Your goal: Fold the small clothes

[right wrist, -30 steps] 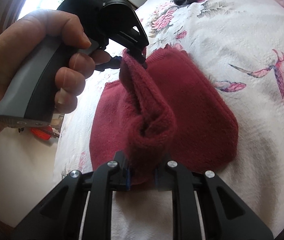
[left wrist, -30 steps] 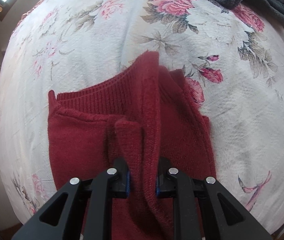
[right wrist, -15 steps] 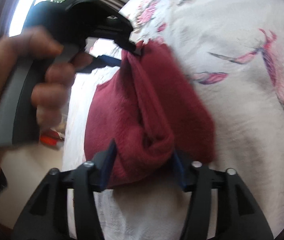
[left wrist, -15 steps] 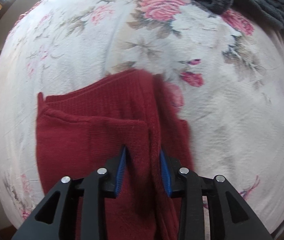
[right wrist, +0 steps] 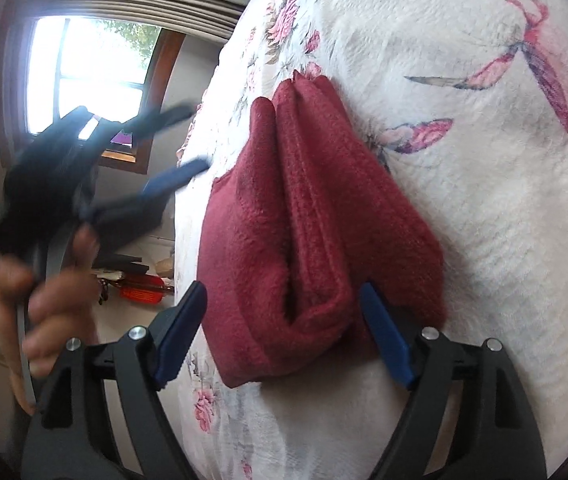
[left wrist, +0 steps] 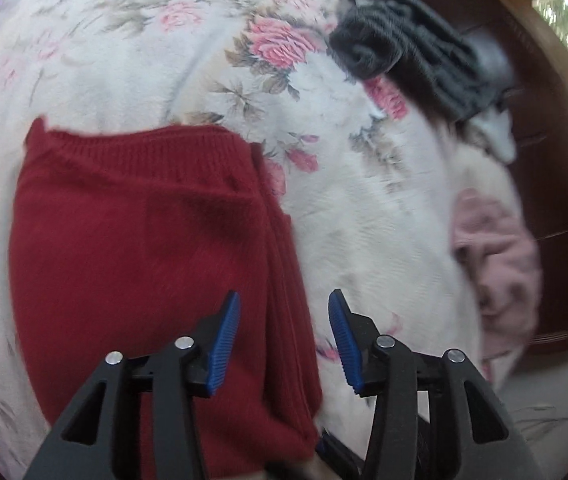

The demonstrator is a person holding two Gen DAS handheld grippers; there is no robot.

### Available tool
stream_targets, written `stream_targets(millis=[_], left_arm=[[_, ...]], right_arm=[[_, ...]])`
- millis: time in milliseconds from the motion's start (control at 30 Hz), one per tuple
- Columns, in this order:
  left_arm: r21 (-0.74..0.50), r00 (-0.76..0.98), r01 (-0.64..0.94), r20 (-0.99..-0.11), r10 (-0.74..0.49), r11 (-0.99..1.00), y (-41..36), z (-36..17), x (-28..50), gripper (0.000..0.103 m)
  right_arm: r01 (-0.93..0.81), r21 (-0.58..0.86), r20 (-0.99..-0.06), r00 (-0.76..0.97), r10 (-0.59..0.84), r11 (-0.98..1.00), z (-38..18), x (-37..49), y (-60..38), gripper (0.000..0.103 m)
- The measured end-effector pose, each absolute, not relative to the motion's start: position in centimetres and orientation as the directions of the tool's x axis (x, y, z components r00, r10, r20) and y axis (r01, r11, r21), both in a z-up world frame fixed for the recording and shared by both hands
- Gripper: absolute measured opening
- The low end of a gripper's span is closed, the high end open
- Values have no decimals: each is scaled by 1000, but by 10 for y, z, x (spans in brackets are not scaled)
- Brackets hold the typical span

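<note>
A dark red knit garment (left wrist: 139, 240) lies folded on the floral bedspread (left wrist: 123, 60), its ribbed hem towards the far side. My left gripper (left wrist: 284, 336) stands open just above the garment's right edge, holding nothing. In the right wrist view the same red garment (right wrist: 308, 216) shows a raised fold ridge along its middle. My right gripper (right wrist: 284, 332) is open, its blue pads either side of the fold's near end without squeezing it. The left gripper (right wrist: 171, 156) appears blurred at the left of that view, open, held by a hand (right wrist: 43, 292).
A dark grey knit piece (left wrist: 404, 56) lies at the far right of the bed, with a pink garment (left wrist: 496, 256) near the right edge. Dark wooden furniture (left wrist: 544, 140) stands beyond. A window (right wrist: 83, 76) and red item (right wrist: 139, 290) lie left of the bed.
Both grippers have opened and let go of the red garment, which has dropped flat onto the bed. The left gripper has swung away to the right.
</note>
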State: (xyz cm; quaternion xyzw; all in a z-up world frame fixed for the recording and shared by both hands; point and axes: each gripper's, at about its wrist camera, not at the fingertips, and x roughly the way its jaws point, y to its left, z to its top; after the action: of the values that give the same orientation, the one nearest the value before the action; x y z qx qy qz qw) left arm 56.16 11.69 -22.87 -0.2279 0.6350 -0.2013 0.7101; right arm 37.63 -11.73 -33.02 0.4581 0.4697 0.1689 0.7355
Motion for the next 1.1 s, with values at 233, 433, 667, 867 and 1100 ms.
stream_targets(millis=[233, 433, 667, 867, 1100], left_arm=[[-676, 141, -45, -734, -665, 736, 189, -226, 514, 50], [-714, 126, -60, -699, -704, 698, 230, -246, 472, 51], [-754, 138, -108, -657, -741, 648, 257, -261, 456, 51], [-766, 137, -89, -643, -754, 637, 258, -257, 454, 51], [-787, 110, -23, -615, -781, 616, 232, -255, 457, 51]], right_arm=[[141, 885, -454, 466, 759, 443, -328, 388, -128, 80], [76, 871, -485, 300, 822, 486, -311, 437, -133, 80], [32, 787, -616, 76, 784, 616, -313, 513, -100, 70], [-7, 728, -683, 81, 726, 686, -307, 512, -93, 13], [14, 693, -714, 151, 683, 721, -304, 508, -116, 11]])
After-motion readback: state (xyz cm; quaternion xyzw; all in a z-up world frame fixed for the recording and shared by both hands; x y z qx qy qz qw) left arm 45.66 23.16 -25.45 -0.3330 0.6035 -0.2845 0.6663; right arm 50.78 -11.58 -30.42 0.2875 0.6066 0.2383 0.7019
